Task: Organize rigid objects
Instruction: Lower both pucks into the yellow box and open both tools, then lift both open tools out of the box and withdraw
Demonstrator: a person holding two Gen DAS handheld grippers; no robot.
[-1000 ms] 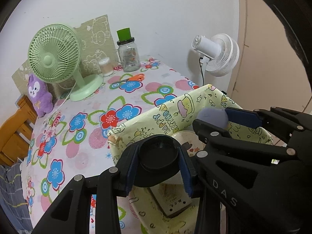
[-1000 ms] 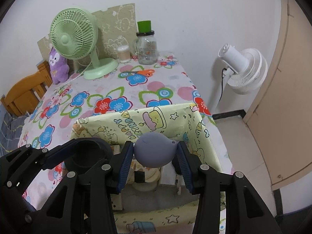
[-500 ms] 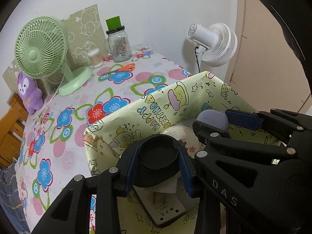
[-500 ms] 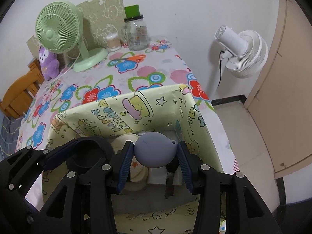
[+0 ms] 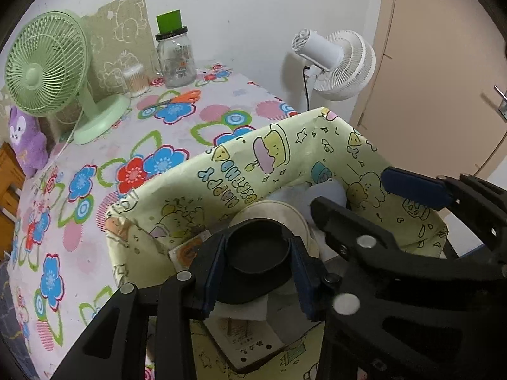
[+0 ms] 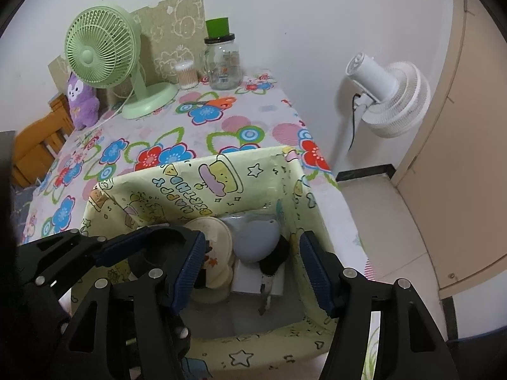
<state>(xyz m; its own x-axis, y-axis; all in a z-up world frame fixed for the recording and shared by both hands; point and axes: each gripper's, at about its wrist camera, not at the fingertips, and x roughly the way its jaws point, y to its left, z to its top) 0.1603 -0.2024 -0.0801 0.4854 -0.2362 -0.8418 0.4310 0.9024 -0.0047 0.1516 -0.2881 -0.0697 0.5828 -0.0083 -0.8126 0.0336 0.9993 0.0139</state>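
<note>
My left gripper [image 5: 256,269] is shut on a round black lid-like object [image 5: 256,253] and holds it over the yellow patterned storage box [image 5: 221,171]. My right gripper [image 6: 250,269] is open and empty above the same box [image 6: 196,190]. A grey-blue rounded object [image 6: 256,237] lies inside the box against its far right corner, next to a cream round lid [image 6: 215,240]; it also shows in the left wrist view [image 5: 326,190]. A white card and a small black item lie beneath it.
A green desk fan [image 6: 104,47], purple plush [image 6: 80,101], cotton swab jar [image 6: 185,74], glass jar with a green lid [image 6: 221,60] and orange scissors [image 6: 218,103] stand on the floral tablecloth. A white floor fan [image 6: 389,95] stands off the table's right edge.
My right gripper has opened and let go of the grey-blue object, which has dropped into the box. Both grippers moved closer over the box. The left still holds the black object.
</note>
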